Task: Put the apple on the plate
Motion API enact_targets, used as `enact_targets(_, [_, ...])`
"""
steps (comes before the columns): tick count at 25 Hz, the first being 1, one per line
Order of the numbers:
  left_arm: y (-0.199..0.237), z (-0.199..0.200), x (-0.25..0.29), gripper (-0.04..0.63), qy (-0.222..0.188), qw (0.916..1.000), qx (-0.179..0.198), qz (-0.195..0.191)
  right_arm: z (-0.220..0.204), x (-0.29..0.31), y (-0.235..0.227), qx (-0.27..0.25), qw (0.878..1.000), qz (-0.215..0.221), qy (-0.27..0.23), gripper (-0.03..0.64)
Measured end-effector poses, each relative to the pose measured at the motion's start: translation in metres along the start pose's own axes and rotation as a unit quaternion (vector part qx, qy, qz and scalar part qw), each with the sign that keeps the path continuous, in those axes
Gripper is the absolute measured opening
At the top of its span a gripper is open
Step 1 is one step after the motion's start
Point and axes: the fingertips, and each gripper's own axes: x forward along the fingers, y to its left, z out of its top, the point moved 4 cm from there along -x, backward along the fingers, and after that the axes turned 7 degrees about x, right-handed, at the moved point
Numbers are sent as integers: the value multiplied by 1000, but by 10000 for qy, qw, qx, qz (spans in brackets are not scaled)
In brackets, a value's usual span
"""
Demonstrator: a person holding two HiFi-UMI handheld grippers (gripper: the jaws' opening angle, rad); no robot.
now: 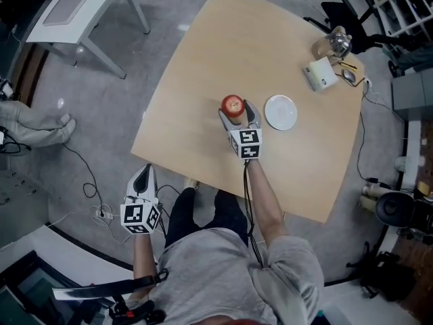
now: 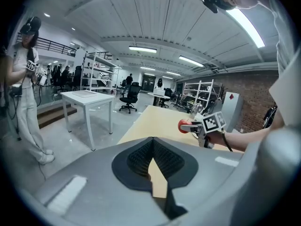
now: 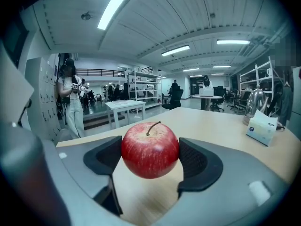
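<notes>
Now | apple (image 3: 150, 150): 1, pinched by right gripper (image 1: 236, 111) | plate (image 1: 281, 112): 1 | left gripper (image 2: 153, 142): pressed together

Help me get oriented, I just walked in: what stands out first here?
A red apple, clamped between the right gripper's fingers above the table. Just to its right in the head view lies an empty white plate. The left gripper hangs shut off the table's near edge.
</notes>
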Motion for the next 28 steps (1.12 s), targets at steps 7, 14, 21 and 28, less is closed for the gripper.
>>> enact_targets(7, [-18,10,12,20,-4,9996,92,-262,3,-25,-28,115,9995,-301,-64,383])
enact_targets(14, [-40,19,30,20,-2,9979,245,-596,8,-54,-57,225,9975,-628,-231,383])
enact_targets(21, [-65,26,47,20,6,9949,387,-931,4,-81,-87,341,9945,-953,-287,383])
enact_targets(28, [-79,32,55,20,39,9923,471,-1142,0,-100,-106,431,9913,-1205,-301,383])
